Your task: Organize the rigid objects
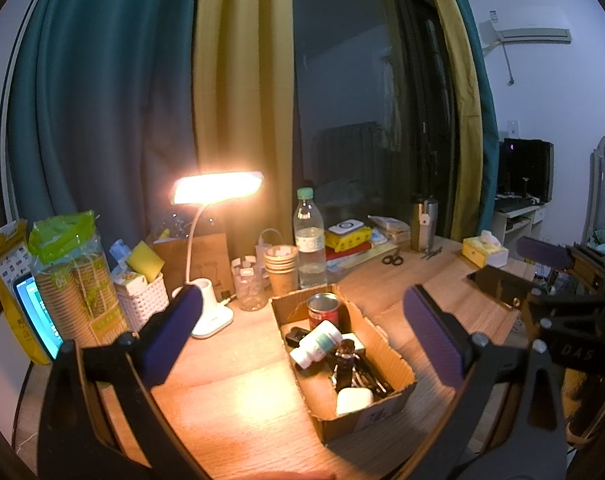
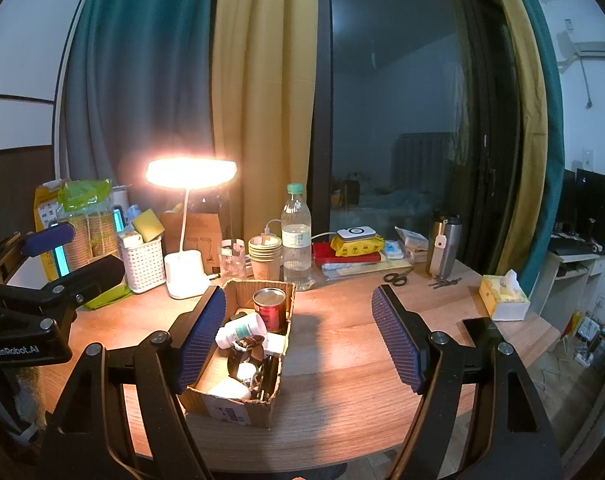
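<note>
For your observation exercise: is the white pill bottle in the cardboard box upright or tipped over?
Tipped: the white pill bottle lies slanted across other items in the cardboard box.

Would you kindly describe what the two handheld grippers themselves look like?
Both are matte black frames joined with silver bolts. The left gripper has two long flat fingers faced with dark blue ribbed pads; the right gripper matches, its pads finely gridded. Seen from the other camera, the left body reads "GenRobot.AI" in white, and the right shows "DAS". No cables or sleeves are visible.
</note>
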Demonstrator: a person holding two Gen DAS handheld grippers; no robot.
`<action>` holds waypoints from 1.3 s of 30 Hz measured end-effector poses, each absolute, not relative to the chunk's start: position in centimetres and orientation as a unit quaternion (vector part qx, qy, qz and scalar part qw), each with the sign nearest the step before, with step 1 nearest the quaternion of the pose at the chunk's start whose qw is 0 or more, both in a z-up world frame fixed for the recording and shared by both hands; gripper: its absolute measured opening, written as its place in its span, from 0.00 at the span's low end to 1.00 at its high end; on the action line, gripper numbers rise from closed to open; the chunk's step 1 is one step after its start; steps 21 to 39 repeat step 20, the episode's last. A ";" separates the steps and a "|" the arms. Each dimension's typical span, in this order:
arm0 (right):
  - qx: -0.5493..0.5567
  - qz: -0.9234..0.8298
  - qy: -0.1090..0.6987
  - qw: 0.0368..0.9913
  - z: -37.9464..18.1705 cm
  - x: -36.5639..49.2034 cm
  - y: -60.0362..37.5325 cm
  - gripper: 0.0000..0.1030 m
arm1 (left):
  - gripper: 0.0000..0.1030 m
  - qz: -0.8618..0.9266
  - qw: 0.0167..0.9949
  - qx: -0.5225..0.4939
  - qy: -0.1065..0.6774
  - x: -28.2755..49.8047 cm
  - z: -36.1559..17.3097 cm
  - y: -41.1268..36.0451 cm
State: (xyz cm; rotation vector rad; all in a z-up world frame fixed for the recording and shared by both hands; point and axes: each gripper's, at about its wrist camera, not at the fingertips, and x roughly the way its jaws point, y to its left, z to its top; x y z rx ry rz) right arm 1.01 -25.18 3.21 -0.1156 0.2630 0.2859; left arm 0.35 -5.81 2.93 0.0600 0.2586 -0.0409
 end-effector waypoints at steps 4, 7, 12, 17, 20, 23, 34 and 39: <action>-0.057 0.142 0.131 0.980 3.2 1.0 -25.2 0.76 | 0.98 -0.021 0.991 0.029 0.131 0.4 2.8 -5.7; -0.057 0.142 0.131 0.980 3.2 1.0 -25.2 0.76 | 0.98 -0.020 0.991 0.029 0.130 0.4 2.8 -5.7; -0.057 0.142 0.131 0.979 3.2 1.0 -25.1 0.76 | 0.98 -0.020 0.991 0.028 0.131 0.4 2.8 -5.7; -0.057 0.143 0.132 0.979 3.1 1.1 -25.1 0.76 | 0.98 -0.021 0.991 0.027 0.131 0.4 2.5 -5.5; -0.058 0.144 0.135 0.979 2.8 1.2 -25.1 0.76 | 0.98 -0.019 0.990 0.024 0.136 0.7 2.3 -5.3; -0.058 0.144 0.135 0.979 2.8 1.2 -25.1 0.76 | 0.98 -0.019 0.990 0.024 0.136 0.7 2.3 -5.3; -0.058 0.144 0.135 0.979 2.8 1.2 -25.1 0.76 | 0.98 -0.019 0.990 0.024 0.136 0.7 2.3 -5.3; -0.058 0.144 0.135 0.979 2.8 1.2 -25.1 0.76 | 0.98 -0.019 0.990 0.024 0.136 0.7 2.3 -5.3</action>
